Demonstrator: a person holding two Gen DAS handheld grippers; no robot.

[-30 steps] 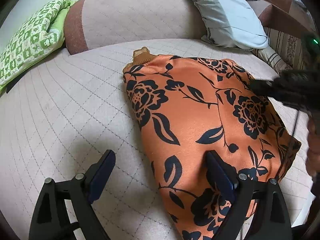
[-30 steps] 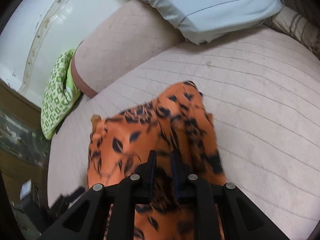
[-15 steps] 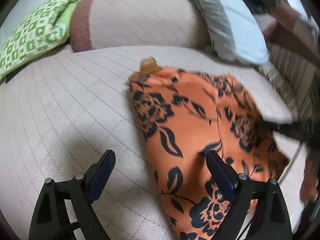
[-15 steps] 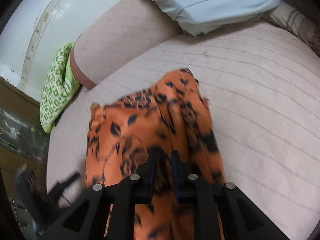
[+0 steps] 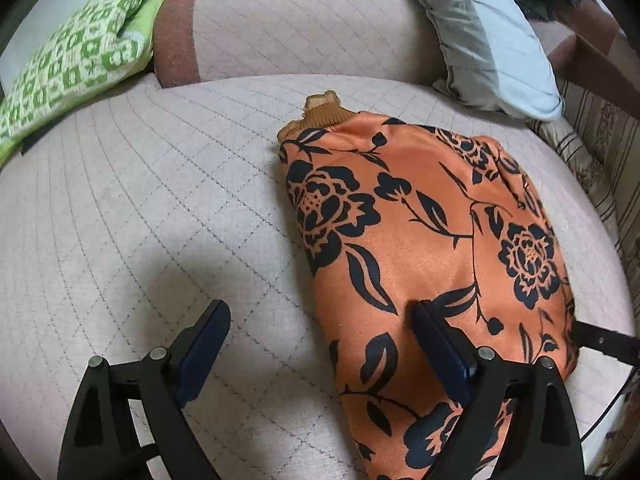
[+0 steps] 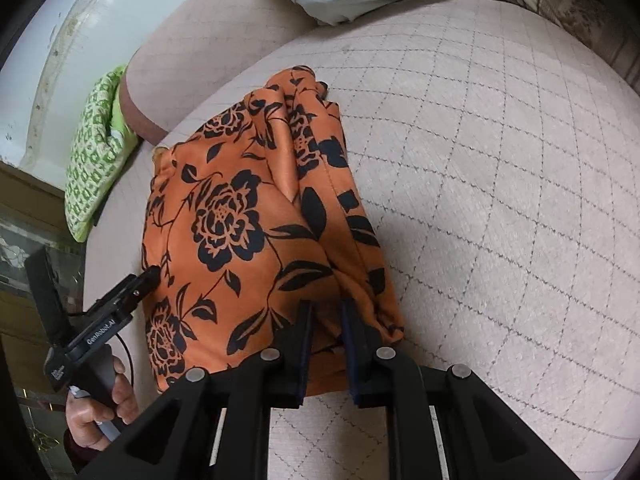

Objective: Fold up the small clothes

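Orange satin garment with black floral print (image 5: 420,248) lies folded on quilted beige sofa seat (image 5: 160,208), centre-right of frame. Right gripper (image 6: 325,320) pinches its bunched near edge; left gripper (image 5: 320,320) spread wide, straddling garment's left edge.

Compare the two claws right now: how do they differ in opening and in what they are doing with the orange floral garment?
The left claw stands wide open; the right claw is nearly shut. The left pinches nothing, one finger over the orange floral garment, the other over bare cushion; the right grips a bunched fold at the garment's edge. Both angle downward.
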